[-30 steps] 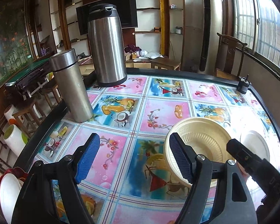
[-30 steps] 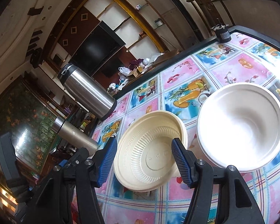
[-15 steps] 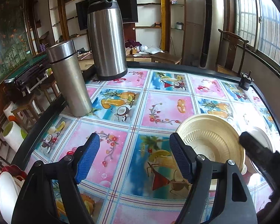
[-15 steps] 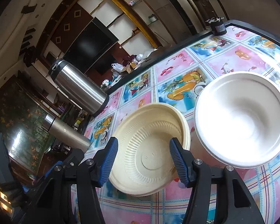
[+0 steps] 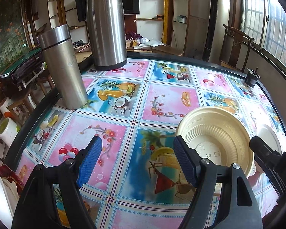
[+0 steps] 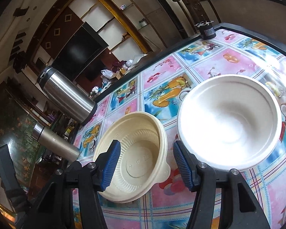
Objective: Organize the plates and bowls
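From the left wrist, the left gripper (image 5: 136, 160) hangs over the surface (image 5: 162, 99) with its fingers wide and nothing between them; the cream bowl (image 5: 215, 139) sits just past the right-hand finger, partly hidden behind it, and the right gripper (image 5: 265, 152) reaches in at its far side. A flask (image 5: 63, 66) and a tall jug (image 5: 105, 26) stand well apart at the far left. From the right wrist, the right gripper (image 6: 145, 162) straddles the near rim of the cream bowl (image 6: 135, 160), one finger inside it, one outside; whether the fingers touch the rim I cannot tell. The white bowl (image 6: 228, 122) lies just beside it.
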A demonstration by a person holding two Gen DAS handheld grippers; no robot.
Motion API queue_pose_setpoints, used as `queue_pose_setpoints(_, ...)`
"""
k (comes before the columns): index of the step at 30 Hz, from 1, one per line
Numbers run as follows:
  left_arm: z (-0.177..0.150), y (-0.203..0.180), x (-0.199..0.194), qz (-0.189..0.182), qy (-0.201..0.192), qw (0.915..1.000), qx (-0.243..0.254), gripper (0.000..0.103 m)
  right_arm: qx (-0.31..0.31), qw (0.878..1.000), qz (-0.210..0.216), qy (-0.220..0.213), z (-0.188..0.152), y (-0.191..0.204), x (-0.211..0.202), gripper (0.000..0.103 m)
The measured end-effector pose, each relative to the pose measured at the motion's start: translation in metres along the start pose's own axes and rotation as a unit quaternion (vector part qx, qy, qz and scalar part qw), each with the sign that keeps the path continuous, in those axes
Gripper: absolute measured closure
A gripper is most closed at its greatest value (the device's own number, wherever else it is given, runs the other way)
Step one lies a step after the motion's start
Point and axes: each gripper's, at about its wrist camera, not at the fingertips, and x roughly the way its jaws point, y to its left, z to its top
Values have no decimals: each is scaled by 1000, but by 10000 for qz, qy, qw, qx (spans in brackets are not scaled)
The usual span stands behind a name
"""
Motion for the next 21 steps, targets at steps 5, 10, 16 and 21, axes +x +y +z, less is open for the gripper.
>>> queue_pose_setpoints(5, -3, -5, 2, -33, 56, 9999, 96, 26, 37, 9999, -15, 159, -2, -2, 6, 44)
queue_pose_setpoints(10, -3, -7, 3, -65, 55, 9999, 137, 26, 123, 9991, 23, 416, -7, -4, 17, 61)
queue_pose_setpoints(16, -6, -9, 9, -139, 182, 9996, 169, 26, 103, 9991, -24, 418, -8, -4, 17, 79)
queue_pose_setpoints(21, -4, -4, 14, -286, 345, 9990, 70, 26, 164, 9987, -1, 476, -9, -6, 18, 86)
